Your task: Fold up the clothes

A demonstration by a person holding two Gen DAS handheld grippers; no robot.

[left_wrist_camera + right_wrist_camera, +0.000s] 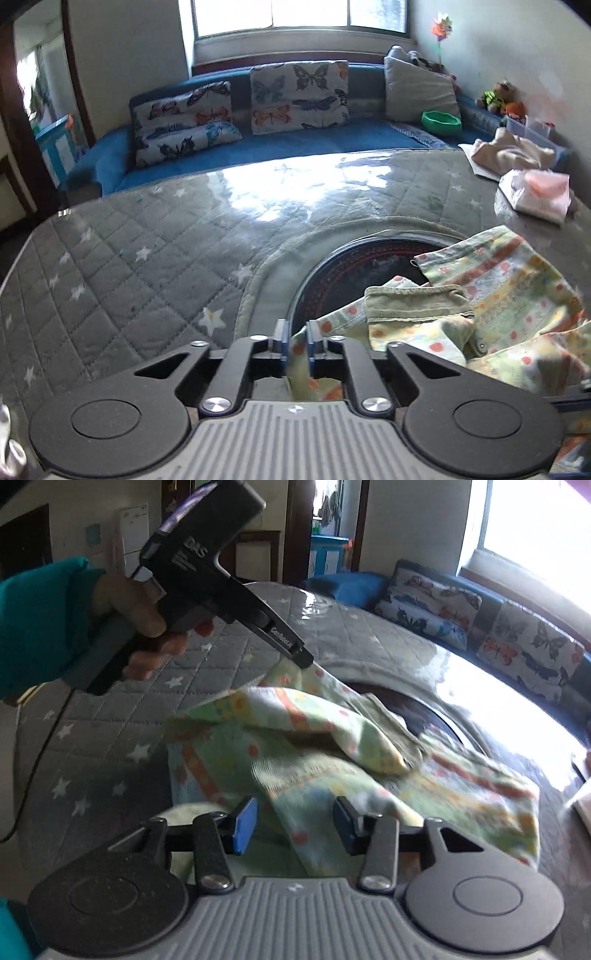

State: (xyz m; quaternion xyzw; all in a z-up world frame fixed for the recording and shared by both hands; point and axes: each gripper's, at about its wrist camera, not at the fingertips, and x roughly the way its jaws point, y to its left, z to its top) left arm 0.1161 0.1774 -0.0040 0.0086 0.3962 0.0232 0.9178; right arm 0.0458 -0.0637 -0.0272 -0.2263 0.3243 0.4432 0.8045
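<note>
Left gripper pinching patterned garment

Count from my side: 2 grippers, my left gripper and my right gripper, 2 fingers each. 1 patterned garment on 1 quilted table cover. 3 butterfly cushions, 1 plain grey cushion, 1 green bowl, 1 tissue pack, 1 beige cloth pile, 1 sofa
</note>
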